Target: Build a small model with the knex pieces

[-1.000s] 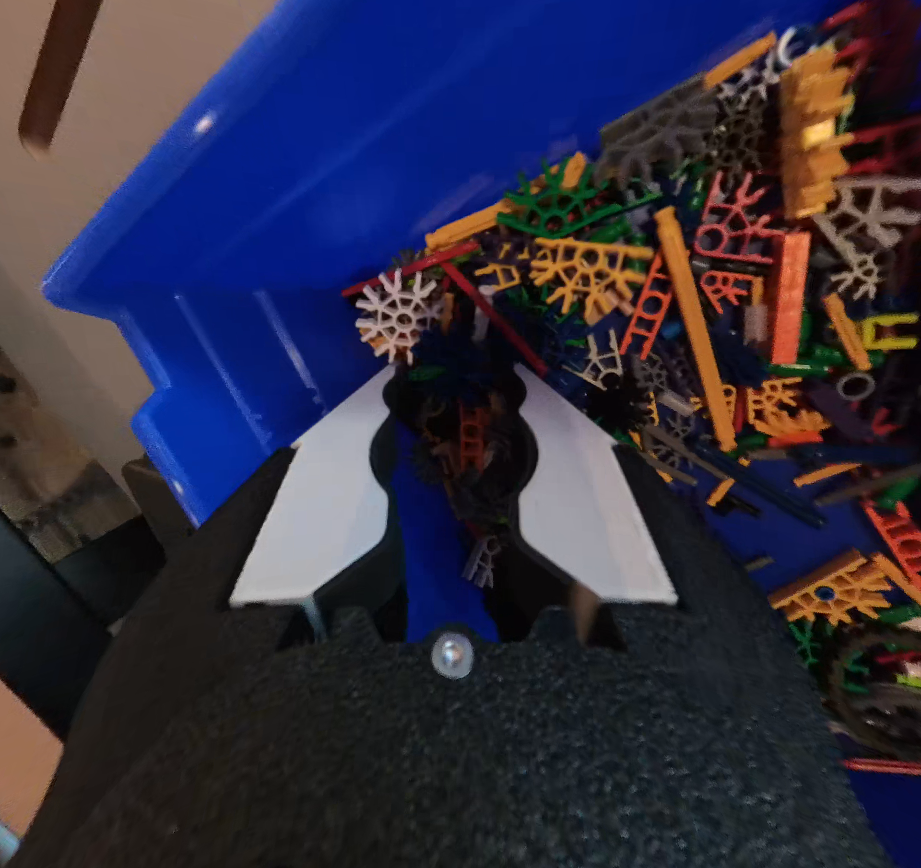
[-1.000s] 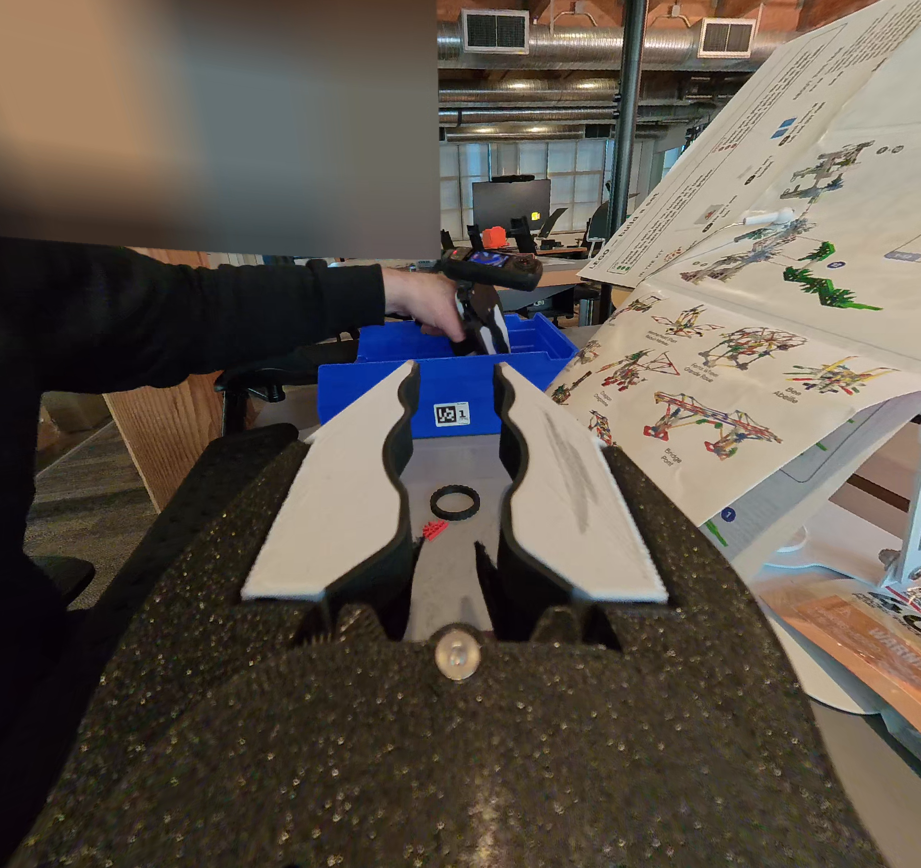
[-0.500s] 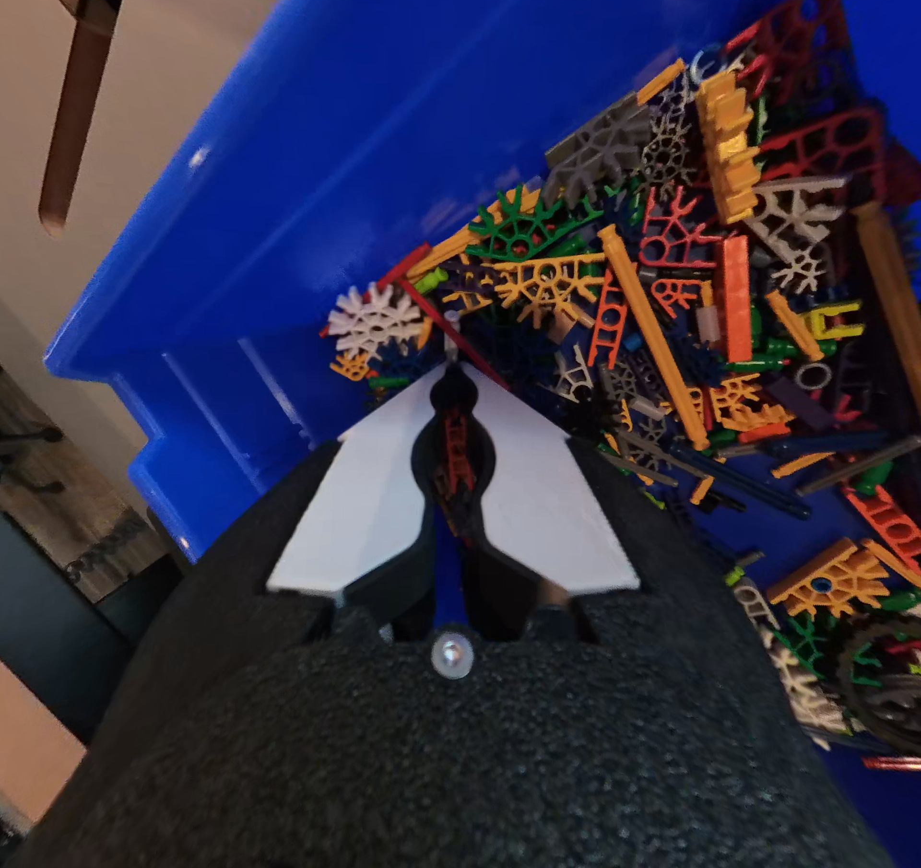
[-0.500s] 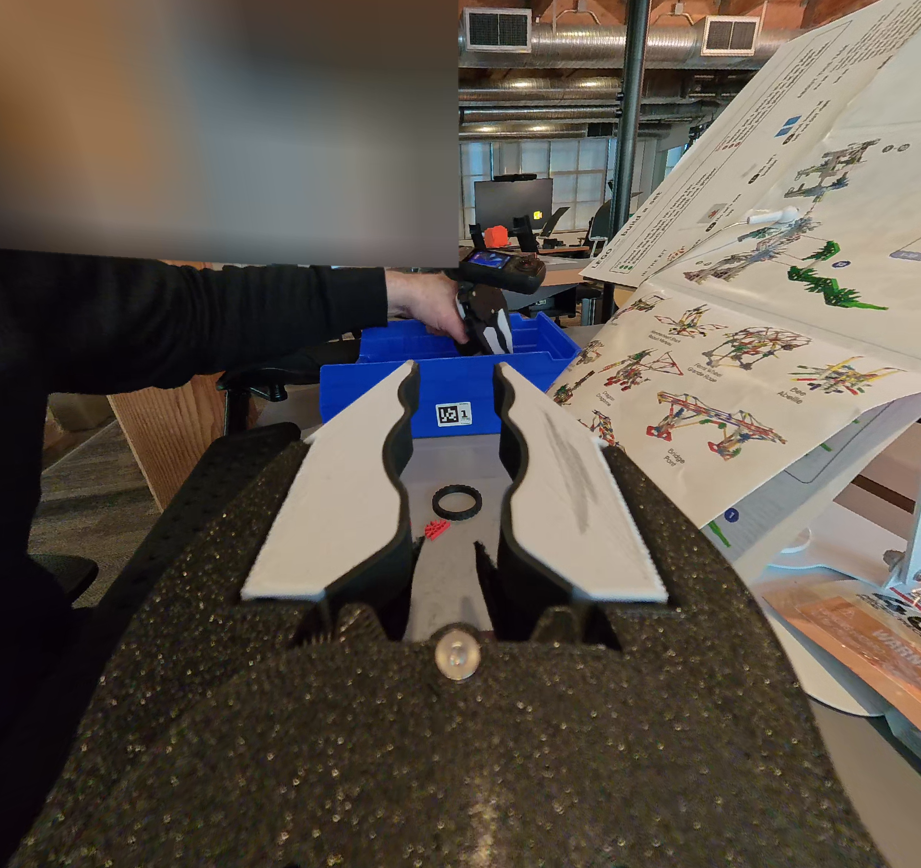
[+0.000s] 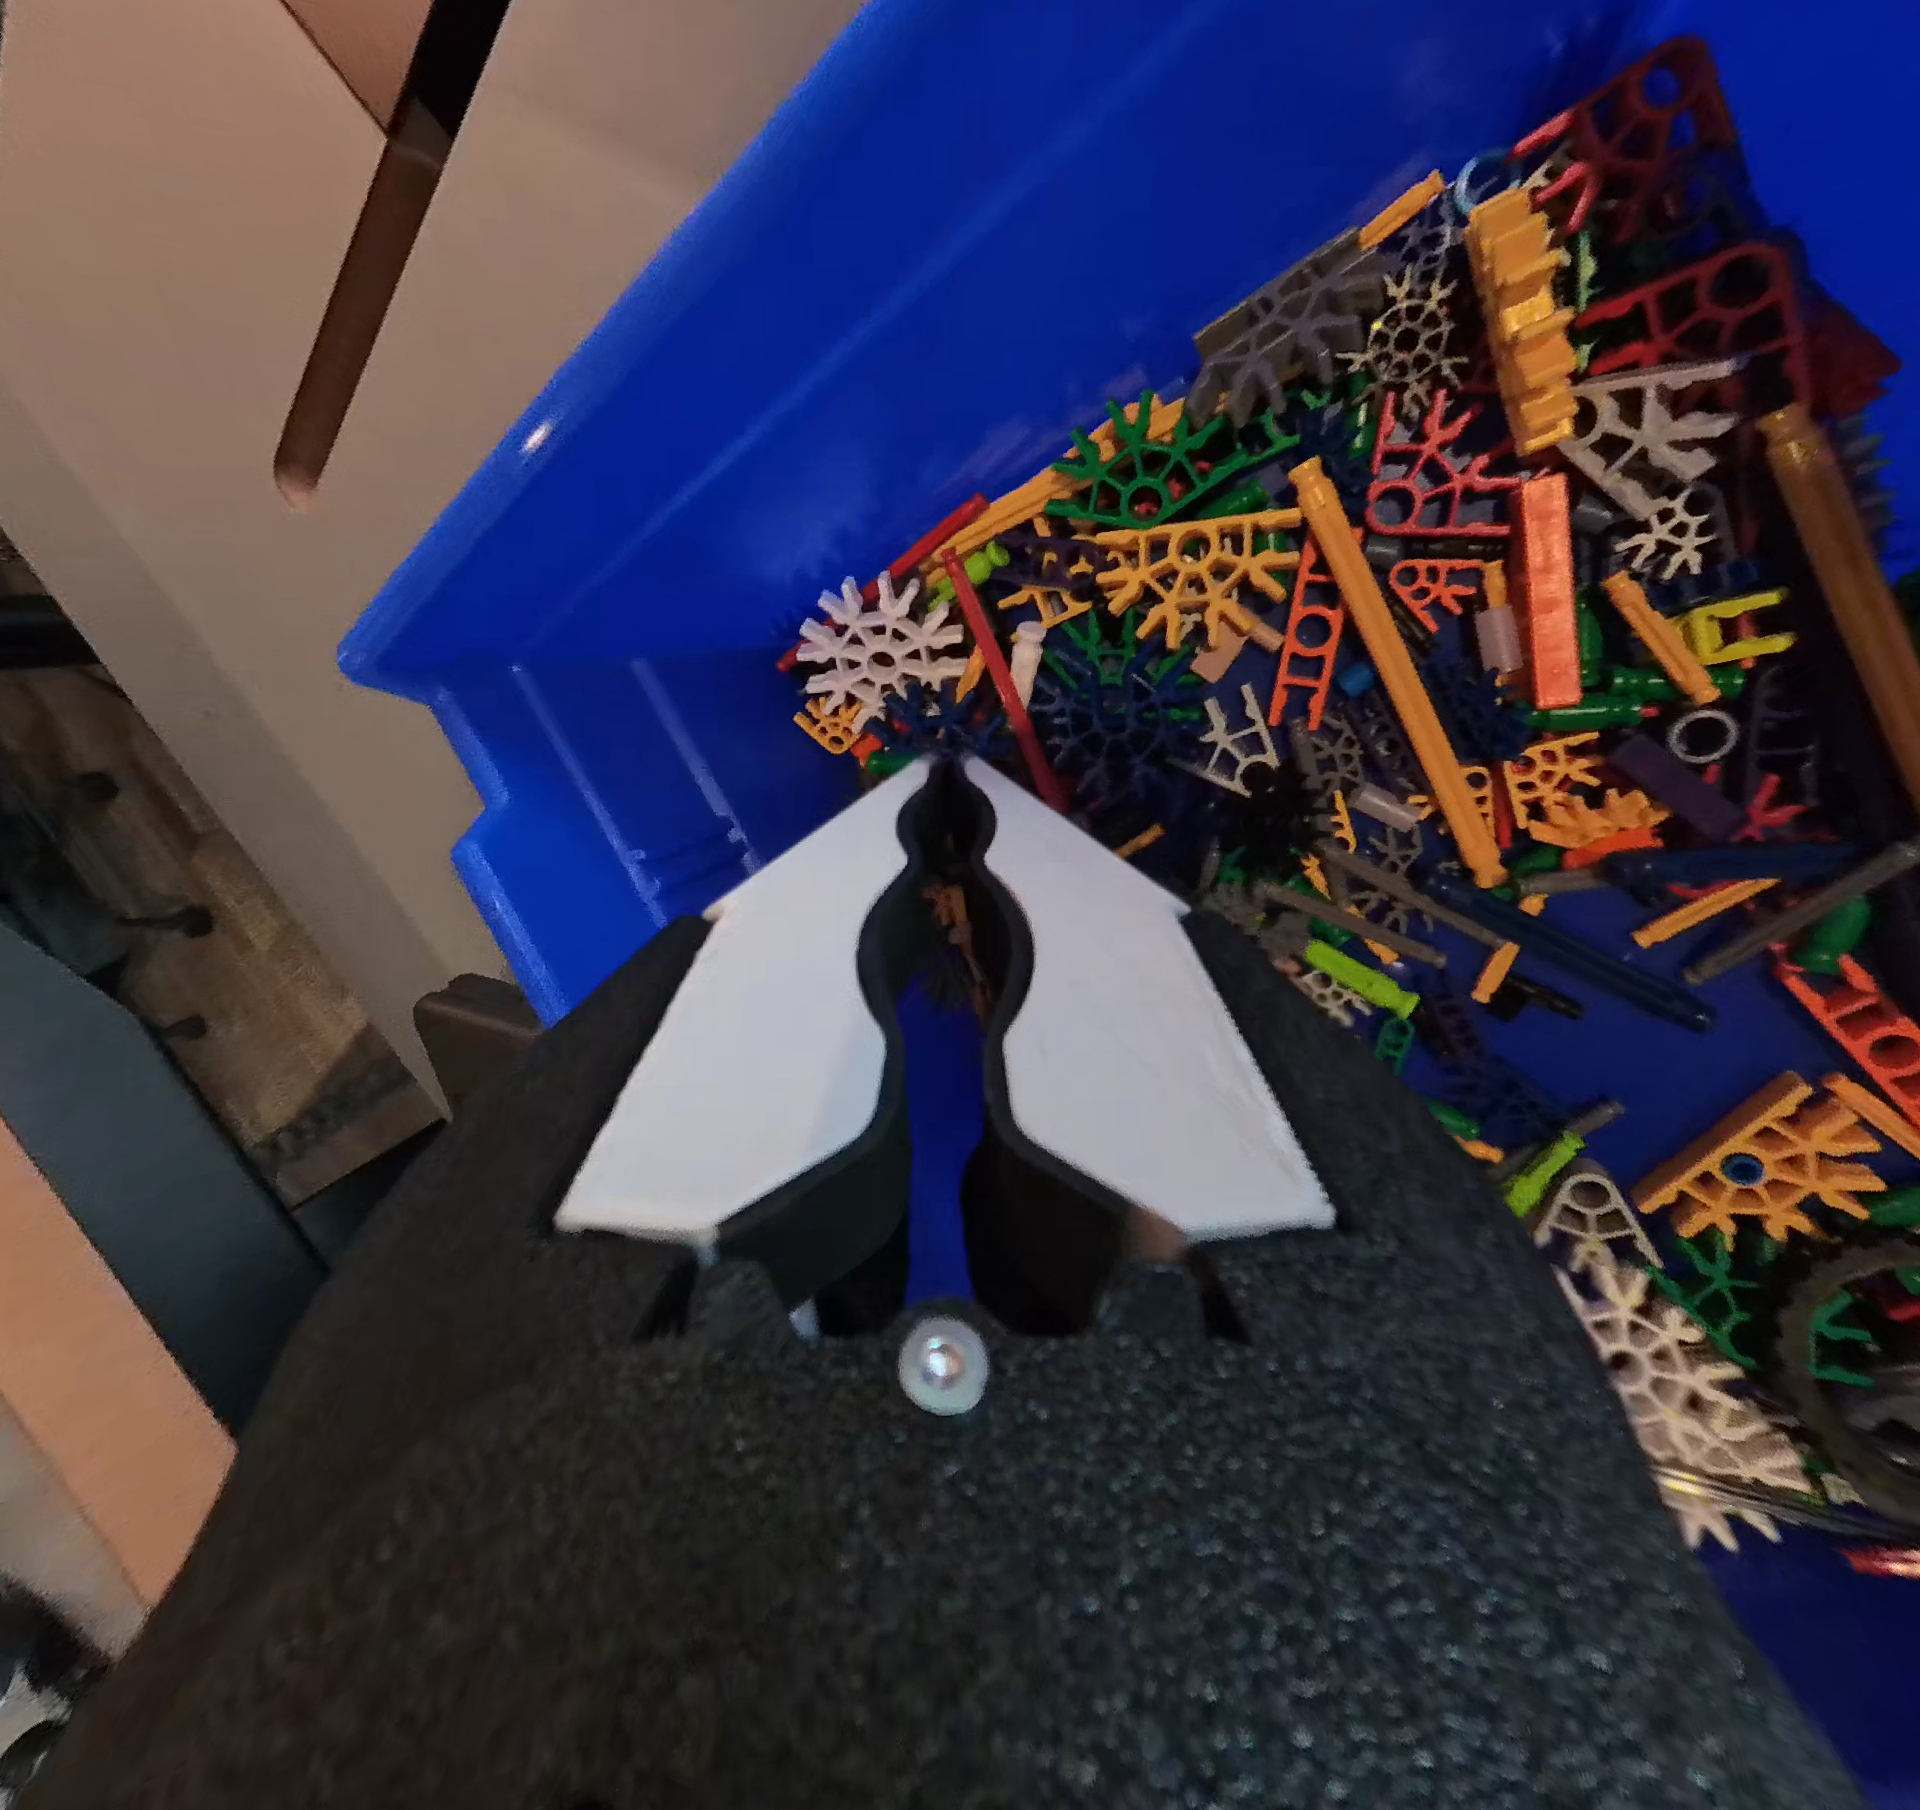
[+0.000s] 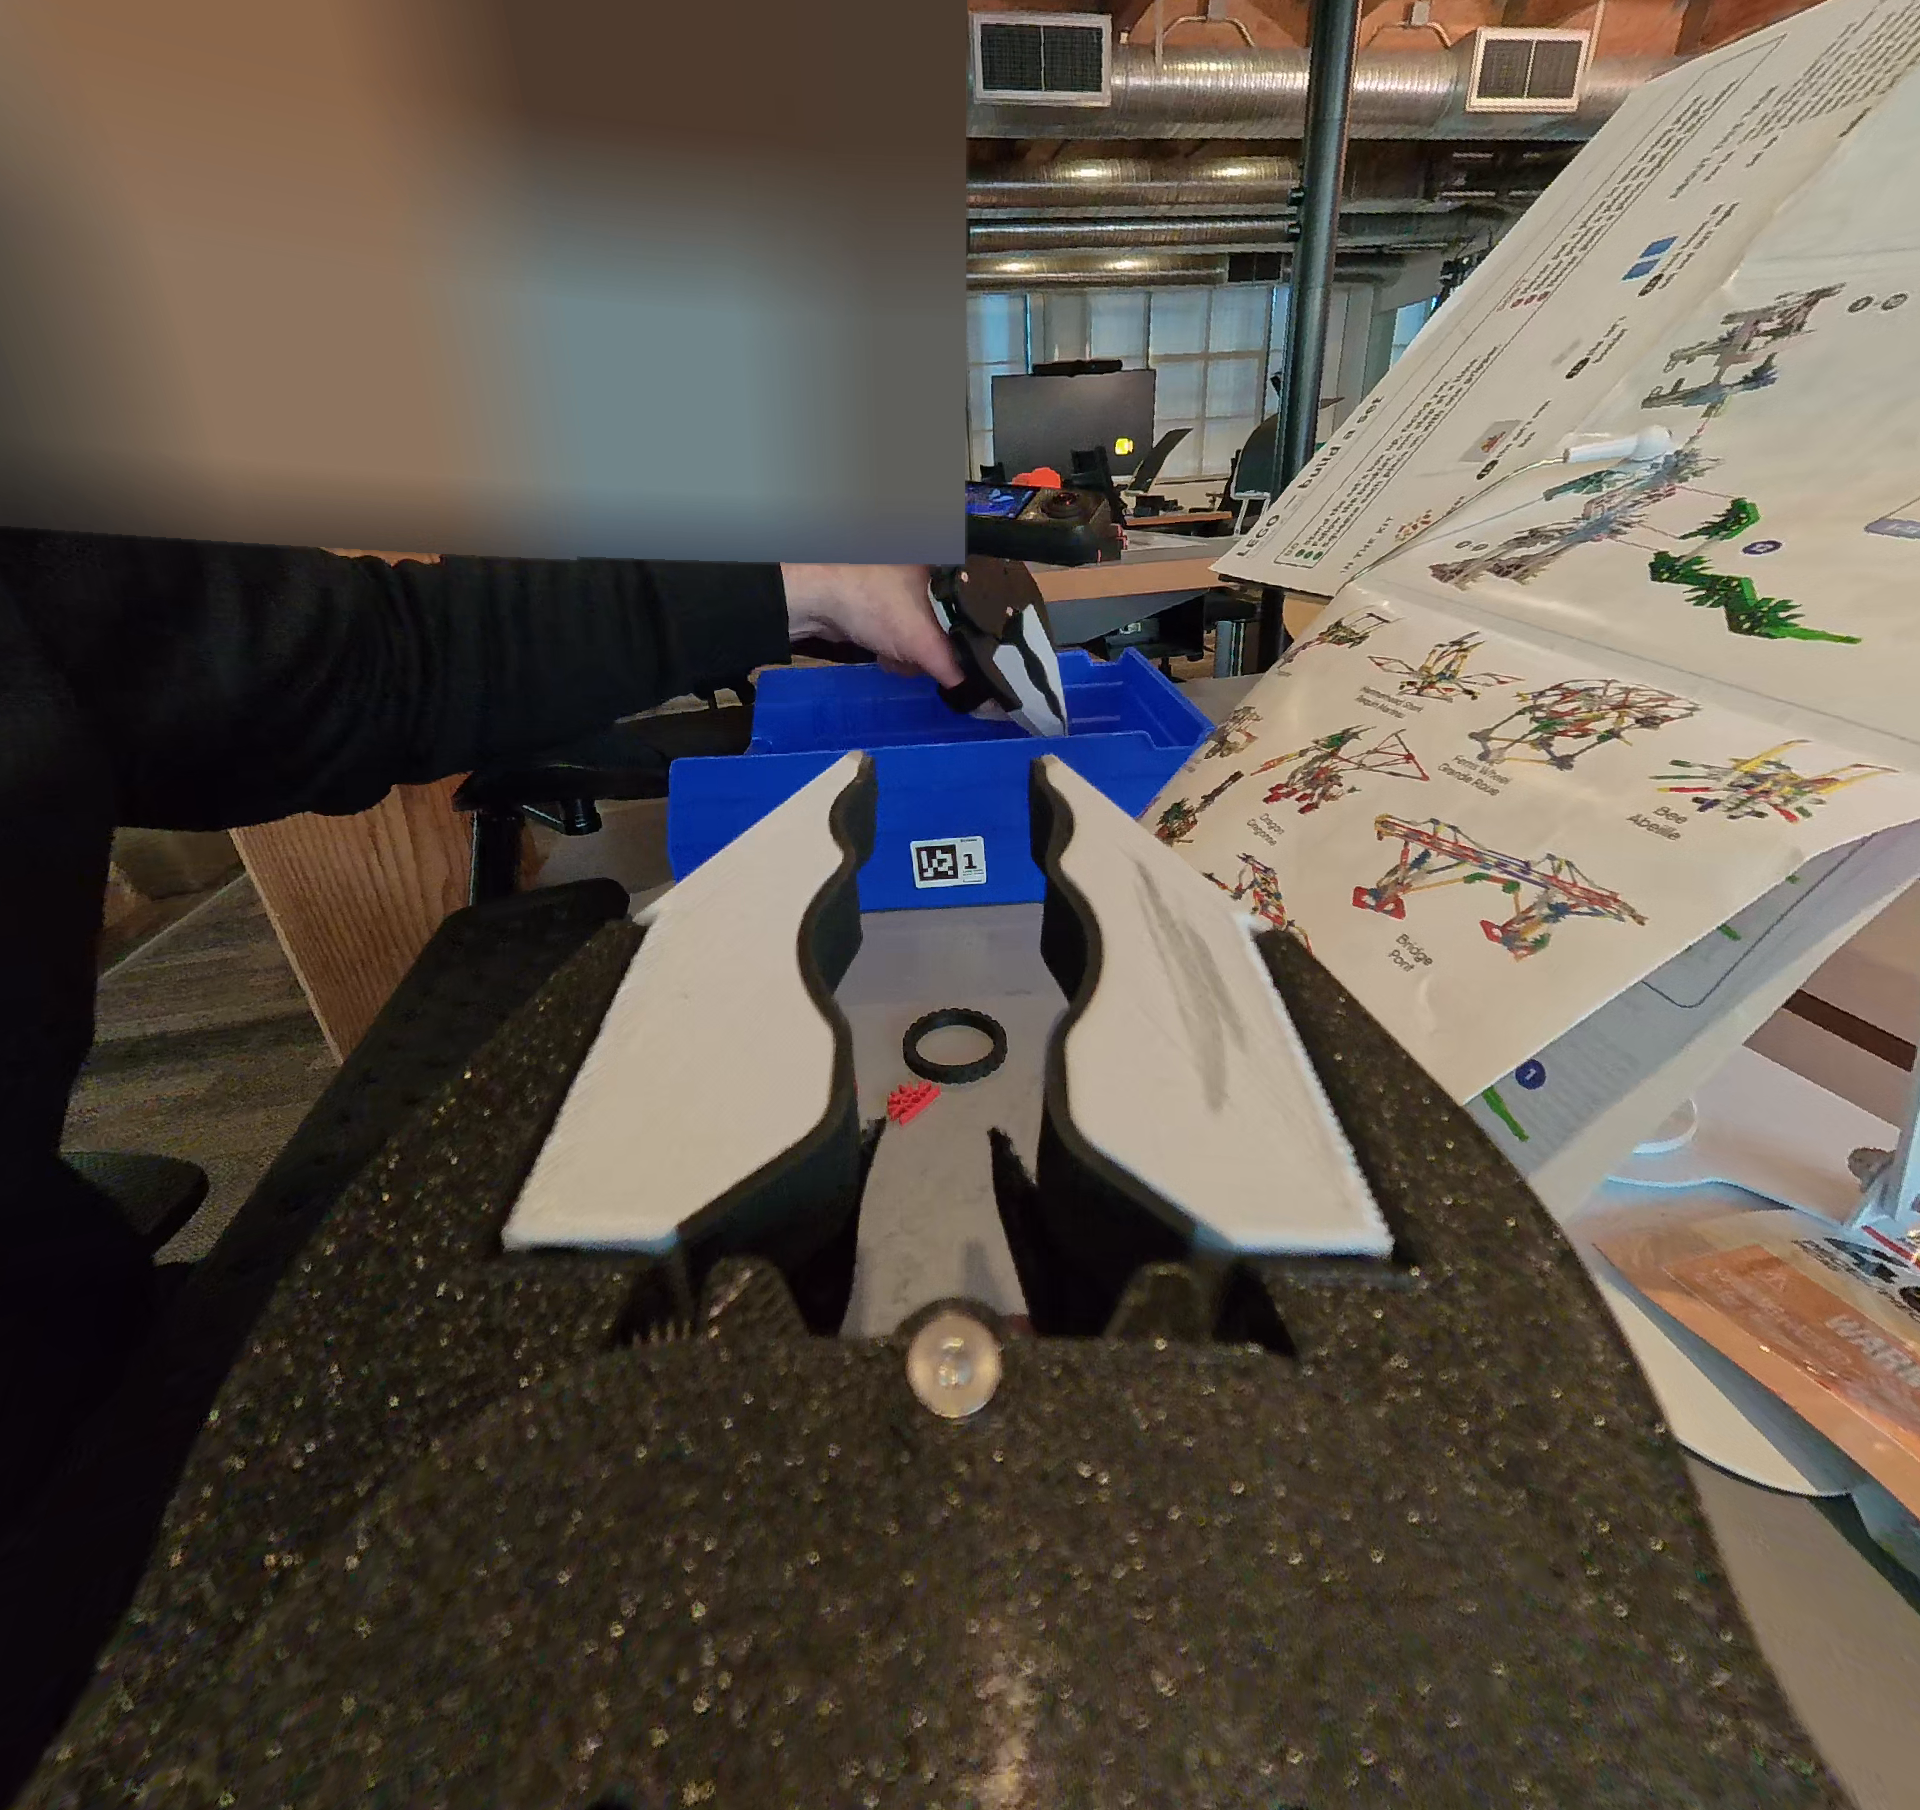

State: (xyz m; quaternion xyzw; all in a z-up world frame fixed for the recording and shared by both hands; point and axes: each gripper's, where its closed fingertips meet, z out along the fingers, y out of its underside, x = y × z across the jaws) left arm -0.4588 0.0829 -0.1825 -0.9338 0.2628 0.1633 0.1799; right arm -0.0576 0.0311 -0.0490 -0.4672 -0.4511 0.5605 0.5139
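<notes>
Left wrist view: left gripper pinched shut over blue bin; hold unclear.

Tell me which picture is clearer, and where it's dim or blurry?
Right wrist view: daylit and sharp on the ring and open right tool; straight lines bow near the edges. Left wrist view: dimmer, bin slightly smeared, left tool closed.

Inside the bin the pieces lie heaped toward one side; the floor beside the near wall is bare. On the table only a ring and a red piece lie before the bin. The sheet overhangs the right side.
</notes>
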